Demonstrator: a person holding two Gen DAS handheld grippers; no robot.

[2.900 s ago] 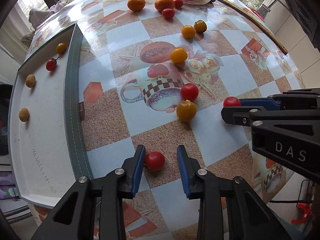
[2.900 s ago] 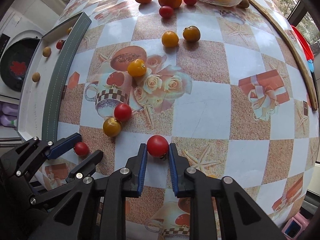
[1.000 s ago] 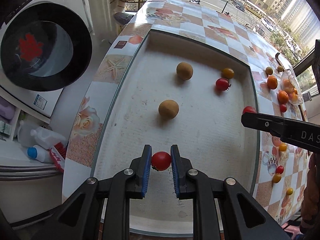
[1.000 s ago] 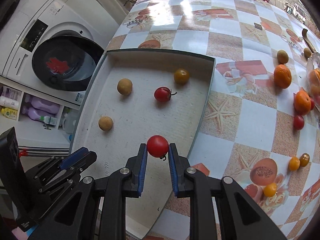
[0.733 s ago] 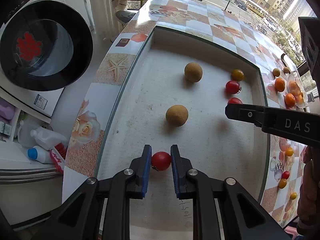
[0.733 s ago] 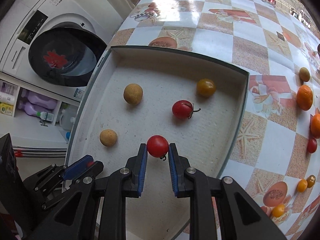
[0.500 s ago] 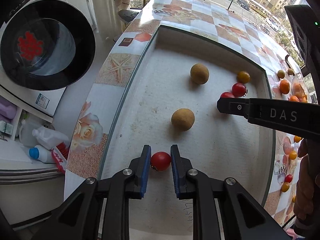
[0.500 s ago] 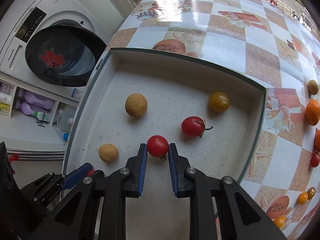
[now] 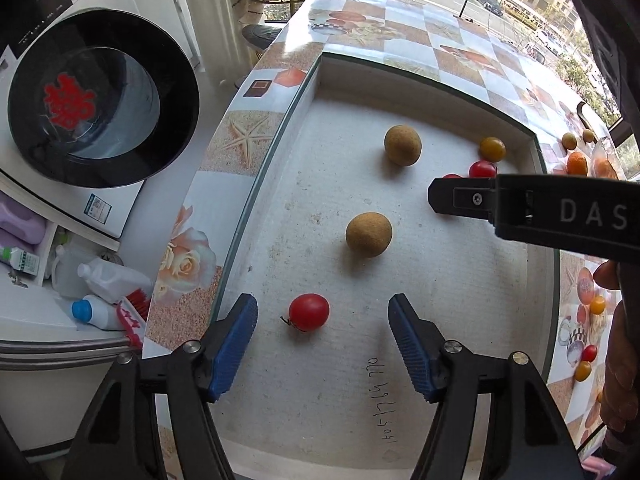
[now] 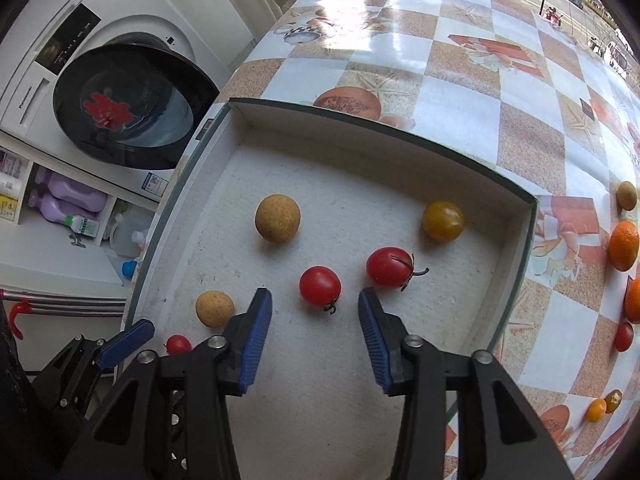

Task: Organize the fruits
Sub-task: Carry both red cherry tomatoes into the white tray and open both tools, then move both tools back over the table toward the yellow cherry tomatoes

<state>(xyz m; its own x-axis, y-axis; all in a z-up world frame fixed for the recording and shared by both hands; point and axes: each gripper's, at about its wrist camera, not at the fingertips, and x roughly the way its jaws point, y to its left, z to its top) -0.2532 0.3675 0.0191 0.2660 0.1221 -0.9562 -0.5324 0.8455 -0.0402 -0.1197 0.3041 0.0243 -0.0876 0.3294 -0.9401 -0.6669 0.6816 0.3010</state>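
Both grippers hang over a shallow white tray [image 9: 440, 292] [image 10: 516, 248] on the patterned table. My left gripper [image 9: 322, 334] is open; a red cherry tomato [image 9: 309, 312] lies loose on the tray between its fingers. My right gripper [image 10: 315, 323] is open too, with another red tomato [image 10: 320, 285] lying free between its blue pads. The tray also holds two tan round fruits [image 9: 368, 234] [image 9: 402, 145], a stemmed red tomato [image 10: 390, 267] and a yellow tomato [image 10: 443, 221].
A washing machine [image 9: 100, 112] and shelves with bottles [image 9: 100, 280] stand left of the table. Oranges [image 10: 623, 246] and small tomatoes [image 10: 596, 408] lie on the tablecloth right of the tray. The right gripper's body [image 9: 540, 208] crosses the left wrist view.
Both grippers have opened and let go of their red tomatoes, which now rest on the tray. Before that, both carried the tomatoes from the table over the tray.
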